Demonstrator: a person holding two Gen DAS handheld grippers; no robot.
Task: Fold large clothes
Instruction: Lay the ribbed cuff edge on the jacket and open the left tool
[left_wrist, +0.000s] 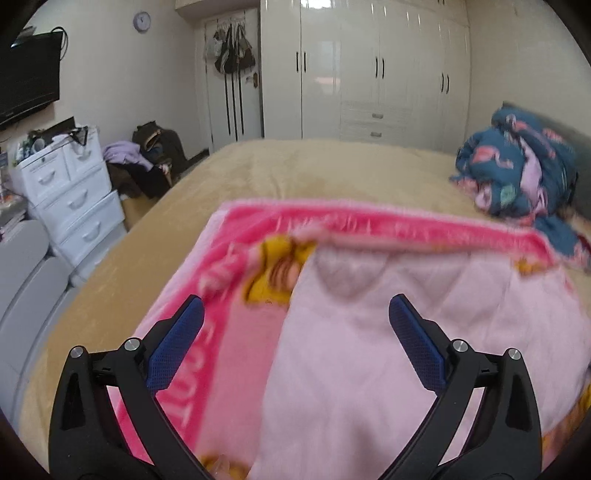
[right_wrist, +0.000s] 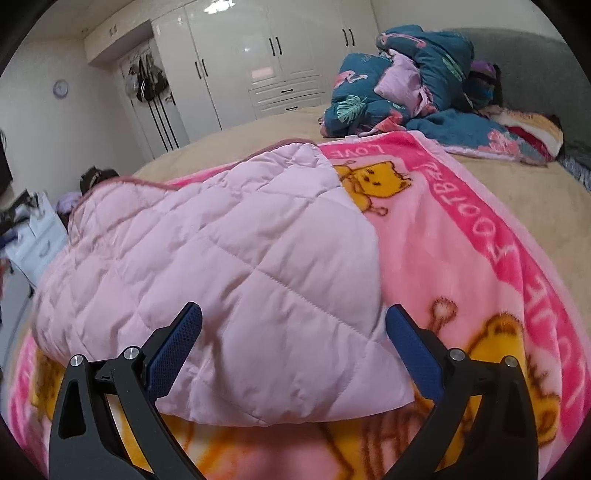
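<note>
Pink quilted fabric, the folded-over half of a padded blanket (right_wrist: 221, 266), lies on top of its own printed fleece side (right_wrist: 461, 258), which shows yellow cartoon bears and a hot-pink border with lettering. The whole blanket is spread on the near part of a bed (right_wrist: 554, 206) covered in a tan sheet. In the right wrist view the quilted layer's near corner sits between the fingers of the right gripper (right_wrist: 293, 321), whose jaws stand wide apart and hold nothing; the blue pads are clear of the cloth on both sides, though whether they brush it cannot be told.

In the left wrist view the picture is blurred. The left gripper (left_wrist: 295, 314) is also spread wide and empty, poised above the blanket (left_wrist: 369, 350), with the pale quilted side to the right and the pink printed strip to the left. A fold ridge (left_wrist: 406, 240) crosses the far part of the blanket.

Far right on the bed, well apart from the blanket's near edge, lies a bundled teal duvet (right_wrist: 406, 85) with flamingo and leaf print, against a grey headboard (right_wrist: 535, 66). Beyond the bed stands a glossy white wardrobe (left_wrist: 369, 66). At the left are a white drawer unit (left_wrist: 70, 195), a wall clock (left_wrist: 142, 21) and a dark television (left_wrist: 27, 74).
</note>
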